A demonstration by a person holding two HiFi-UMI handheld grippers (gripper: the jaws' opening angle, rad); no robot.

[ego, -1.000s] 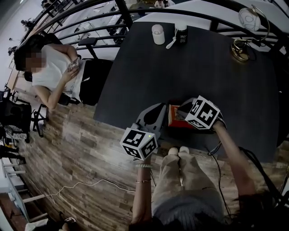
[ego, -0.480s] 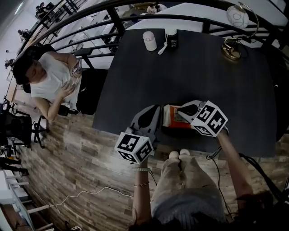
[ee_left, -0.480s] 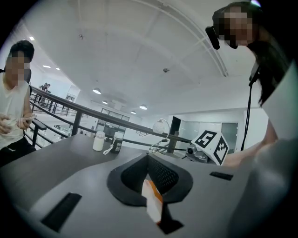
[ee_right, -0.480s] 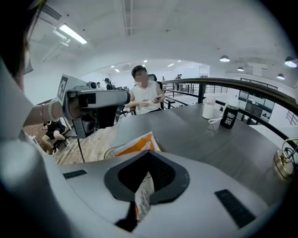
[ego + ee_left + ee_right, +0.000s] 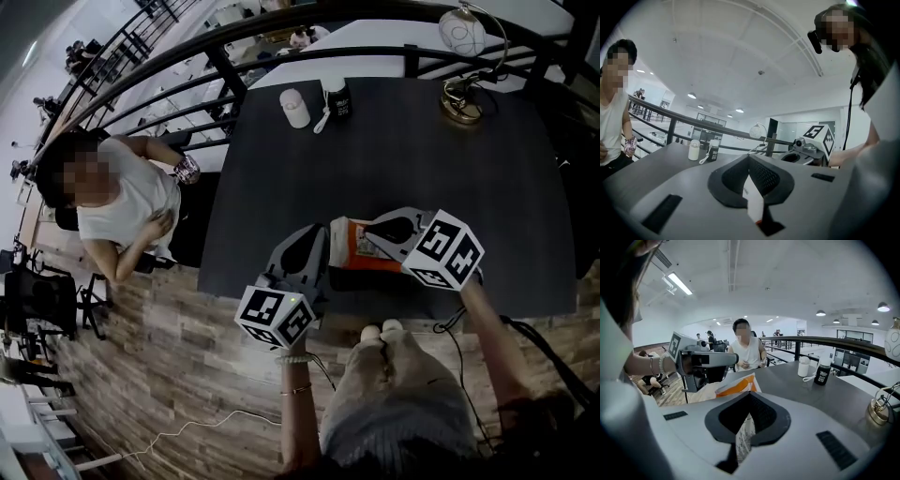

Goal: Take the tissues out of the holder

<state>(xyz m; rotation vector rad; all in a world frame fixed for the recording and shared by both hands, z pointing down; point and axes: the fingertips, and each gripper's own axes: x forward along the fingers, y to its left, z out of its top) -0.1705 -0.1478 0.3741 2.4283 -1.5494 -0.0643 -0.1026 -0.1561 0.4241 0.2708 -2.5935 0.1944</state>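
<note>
Head view puts the person's knees nearest, and just beyond them the two tools meet over the near edge of the dark table (image 5: 394,150). The left gripper (image 5: 322,251) comes in from the left and the right gripper (image 5: 377,234) from the right. Between them lies the orange tissue holder (image 5: 354,246), resting on the table close to that edge.

In the left gripper view the left gripper (image 5: 752,187) has its jaws pinched together on a thin white flap (image 5: 753,202); whether that is a tissue or the pack's end I cannot tell. In the right gripper view the right gripper (image 5: 745,427) is clamped on the holder's printed film edge, with the orange body of the tissue holder (image 5: 738,383) just past it.

Both grips are on thin, soft material, so a sharp pull could tear the flap or let the film slip free. With so little table behind it, the holder might also slide off the near edge.

Farther back stand a white cup (image 5: 294,108), a dark bottle (image 5: 336,97) and a lamp (image 5: 461,101), well apart from the work. A seated person (image 5: 117,202) is off to the left.
</note>
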